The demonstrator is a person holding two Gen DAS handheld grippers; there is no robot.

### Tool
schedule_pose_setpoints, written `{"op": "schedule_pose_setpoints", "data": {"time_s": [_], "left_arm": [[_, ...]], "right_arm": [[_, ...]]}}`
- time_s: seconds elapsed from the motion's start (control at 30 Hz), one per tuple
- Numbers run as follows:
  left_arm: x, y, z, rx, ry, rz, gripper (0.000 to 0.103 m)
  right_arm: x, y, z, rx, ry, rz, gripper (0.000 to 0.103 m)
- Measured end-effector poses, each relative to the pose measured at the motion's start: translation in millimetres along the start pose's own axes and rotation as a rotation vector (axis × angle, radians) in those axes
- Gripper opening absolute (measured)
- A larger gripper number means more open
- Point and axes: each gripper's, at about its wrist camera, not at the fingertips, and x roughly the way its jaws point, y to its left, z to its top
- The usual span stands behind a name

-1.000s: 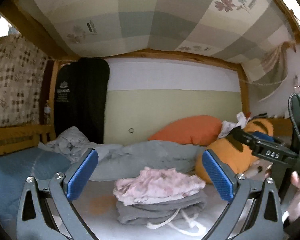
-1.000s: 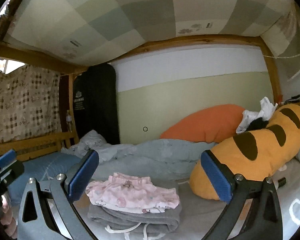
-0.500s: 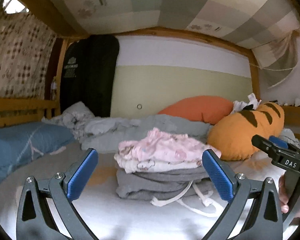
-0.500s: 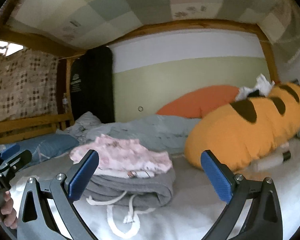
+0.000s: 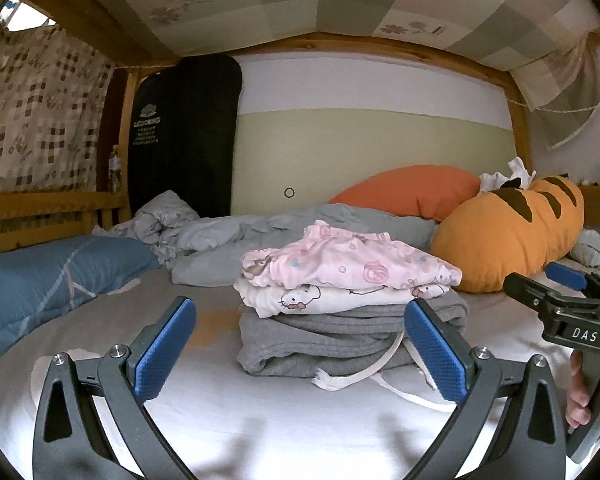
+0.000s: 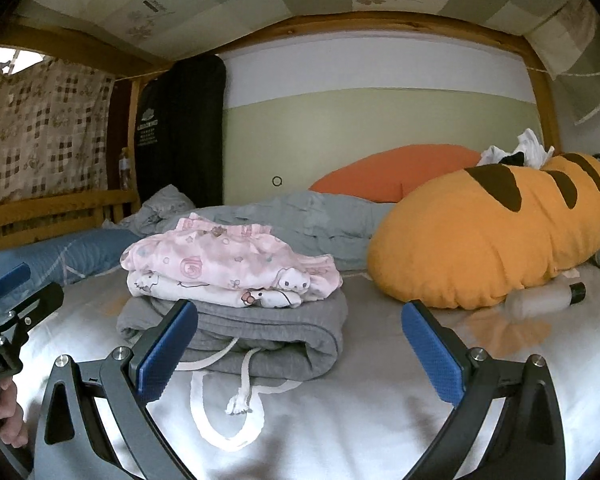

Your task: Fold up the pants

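**Both grippers low at the folded stack**

We now sit lower and nearer than a second ago; the folded grey pants (image 5: pixel 352 336) lie on the white sheet (image 5: pixel 260 420) with pink printed pants (image 5: pixel 344 264) stacked on top, filling more of each view; our left gripper (image 5: pixel 300 348) and right gripper (image 6: pixel 296 344) both hold fingers spread wide and empty; the white drawstring (image 6: pixel 240 392) trails toward us; the orange striped pillow (image 6: pixel 492 236) lies just right.

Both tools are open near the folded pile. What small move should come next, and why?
Probably tuck in the white drawstring with the right tool: the folded grey sweatpants already lie under the pink printed pyjamas, both tools hold nothing, and only the cord trails loose on the white sheet.
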Motion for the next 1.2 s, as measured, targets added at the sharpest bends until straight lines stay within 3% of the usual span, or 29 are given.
{"op": "schedule_pose_setpoints", "data": {"time_s": [1.2], "left_arm": [[-7.2, -8.0, 0.6, 0.029, -0.020, 0.001, 0.103]], "right_arm": [[-4.6, 2.3, 0.1, -0.009, -0.015, -0.011, 0.102]]}}
